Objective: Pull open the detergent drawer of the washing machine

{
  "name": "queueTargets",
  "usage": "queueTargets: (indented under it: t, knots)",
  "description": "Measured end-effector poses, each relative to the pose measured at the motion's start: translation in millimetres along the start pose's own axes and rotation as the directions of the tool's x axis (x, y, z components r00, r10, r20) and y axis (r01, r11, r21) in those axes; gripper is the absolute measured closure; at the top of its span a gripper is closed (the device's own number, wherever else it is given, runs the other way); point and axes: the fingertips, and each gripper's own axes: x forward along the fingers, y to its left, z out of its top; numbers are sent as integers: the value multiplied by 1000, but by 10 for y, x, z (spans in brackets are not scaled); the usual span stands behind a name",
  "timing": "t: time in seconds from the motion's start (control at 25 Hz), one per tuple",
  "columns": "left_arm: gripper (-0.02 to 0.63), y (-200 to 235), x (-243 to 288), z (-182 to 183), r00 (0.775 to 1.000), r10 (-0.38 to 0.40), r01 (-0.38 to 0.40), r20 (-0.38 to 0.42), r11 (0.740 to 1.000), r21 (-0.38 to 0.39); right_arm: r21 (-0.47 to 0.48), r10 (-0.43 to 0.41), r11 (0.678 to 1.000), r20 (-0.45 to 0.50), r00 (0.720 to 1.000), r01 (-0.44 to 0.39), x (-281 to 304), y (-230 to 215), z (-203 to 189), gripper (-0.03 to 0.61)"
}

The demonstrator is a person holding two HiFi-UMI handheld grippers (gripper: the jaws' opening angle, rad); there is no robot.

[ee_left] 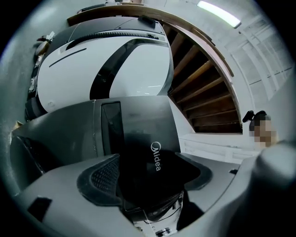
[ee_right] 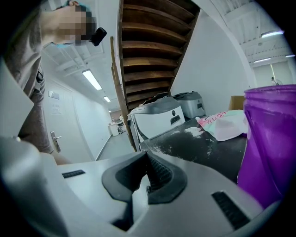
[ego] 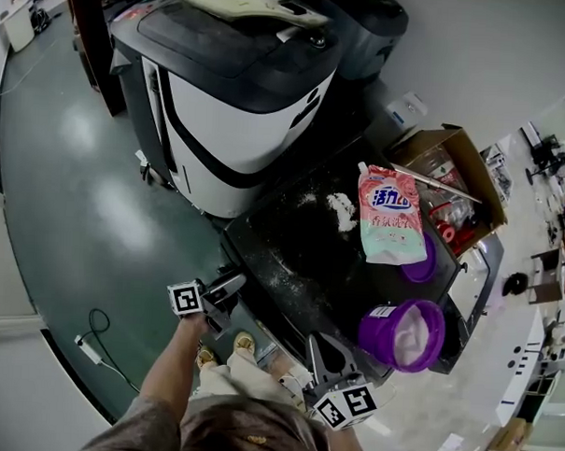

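The washing machine [ego: 300, 253] is a dark unit with white powder spilled on its top. My left gripper [ego: 226, 287] is at the machine's front left corner. In the left gripper view its jaws [ee_left: 148, 178] close from both sides on a glossy black panel with the Midea logo, the detergent drawer front [ee_left: 138, 143]. How far the drawer stands out I cannot tell. My right gripper [ego: 322, 348] hovers at the machine's front edge, beside a purple tub [ego: 404, 333]. Its pads meet in the right gripper view [ee_right: 147, 178], with nothing between them.
A pink detergent pouch [ego: 390, 215] lies on the machine's top, and an open cardboard box [ego: 453, 176] stands behind it. A larger white and black machine [ego: 242, 87] is at the far left. A power strip [ego: 88, 350] lies on the green floor. Wooden stairs [ee_right: 148, 46] rise overhead.
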Motion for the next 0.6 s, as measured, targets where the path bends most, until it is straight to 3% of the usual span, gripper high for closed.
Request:
queueTargets:
  t: [0.44, 0.6]
  knots:
    - [250, -55, 69, 81, 989, -136, 139, 57, 989, -52, -20, -10, 1000, -17, 1000, 10, 12, 42, -46, 577]
    - [252, -46, 68, 86, 986, -151, 155, 67, 986, -56, -19, -23, 1000, -22, 999, 23, -28, 35, -81, 577]
